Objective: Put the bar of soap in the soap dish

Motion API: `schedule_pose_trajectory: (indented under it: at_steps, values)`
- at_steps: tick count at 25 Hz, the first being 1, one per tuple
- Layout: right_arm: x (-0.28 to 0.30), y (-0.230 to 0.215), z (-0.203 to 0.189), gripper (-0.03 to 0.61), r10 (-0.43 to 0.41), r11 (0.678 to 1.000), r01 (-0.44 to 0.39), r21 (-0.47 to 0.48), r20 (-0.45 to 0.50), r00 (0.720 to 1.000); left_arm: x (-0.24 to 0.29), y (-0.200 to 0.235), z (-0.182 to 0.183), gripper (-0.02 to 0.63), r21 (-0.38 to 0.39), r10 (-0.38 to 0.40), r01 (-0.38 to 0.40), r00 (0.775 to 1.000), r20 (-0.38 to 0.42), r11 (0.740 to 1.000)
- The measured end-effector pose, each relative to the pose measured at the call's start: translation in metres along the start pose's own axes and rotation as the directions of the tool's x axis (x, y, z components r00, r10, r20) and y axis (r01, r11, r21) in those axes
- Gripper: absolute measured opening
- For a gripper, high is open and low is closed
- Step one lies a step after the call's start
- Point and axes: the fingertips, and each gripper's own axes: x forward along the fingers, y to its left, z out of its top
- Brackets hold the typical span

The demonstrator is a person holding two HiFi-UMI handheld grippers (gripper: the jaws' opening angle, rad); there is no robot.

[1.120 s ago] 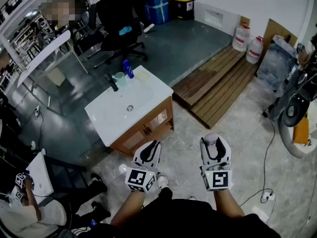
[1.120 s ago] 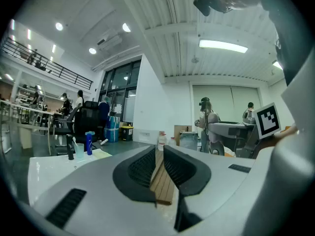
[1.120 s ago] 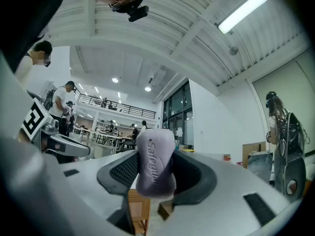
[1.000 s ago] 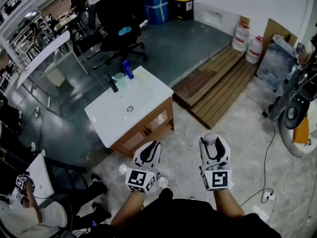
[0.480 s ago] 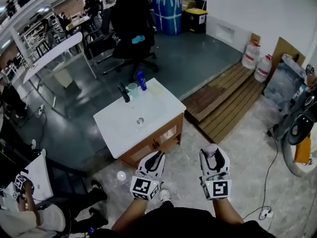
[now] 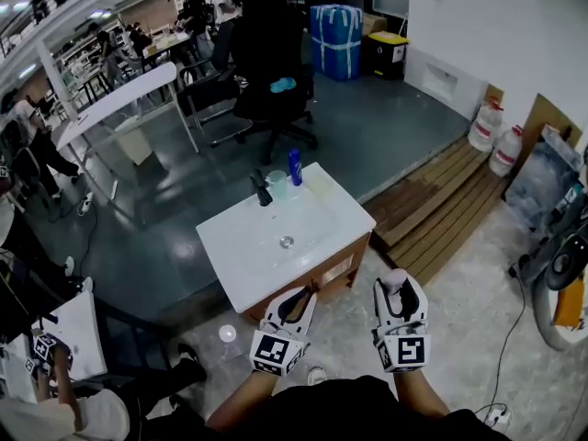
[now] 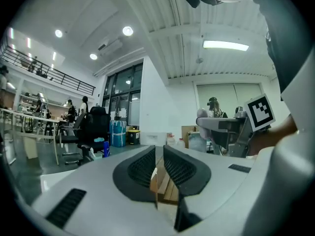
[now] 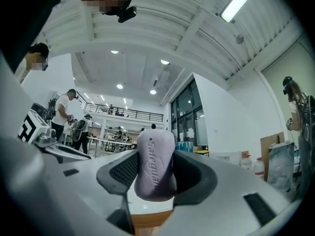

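Observation:
A pale lilac bar of soap (image 8: 156, 162) stands upright between the jaws of my right gripper (image 8: 156, 177), which is shut on it. In the head view the soap (image 6: 392, 280) shows at the tip of the right gripper (image 6: 395, 292), over the floor just right of the washbasin cabinet. My left gripper (image 6: 294, 303) is held beside it at the cabinet's near edge; its jaws are shut with nothing between them (image 7: 158, 156). A pale soap dish (image 6: 319, 185) lies on the far right corner of the white washbasin top (image 6: 248, 274), next to a blue bottle (image 6: 295, 166).
A cup (image 6: 277, 184) and a black faucet (image 6: 262, 189) stand at the basin's back edge. A wooden platform (image 6: 441, 205) lies to the right, an office chair (image 6: 271, 72) and a white table (image 6: 110, 104) behind. A seated person (image 6: 55, 402) is at lower left.
The washbasin cabinet has come nearer and now lies just ahead of both grippers. The grippers keep their places, the right one still holding the soap.

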Motion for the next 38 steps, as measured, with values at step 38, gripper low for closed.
schedule_pose_trajectory:
  at_steps: [38]
  values:
    - [0.288,-0.031,-0.058,0.218,0.331,0.941,-0.328,0.081,-0.024,0.943,0.152,0.177,0.01,0.067,-0.067,0.374,-0.373,0.928,0.001,0.925]
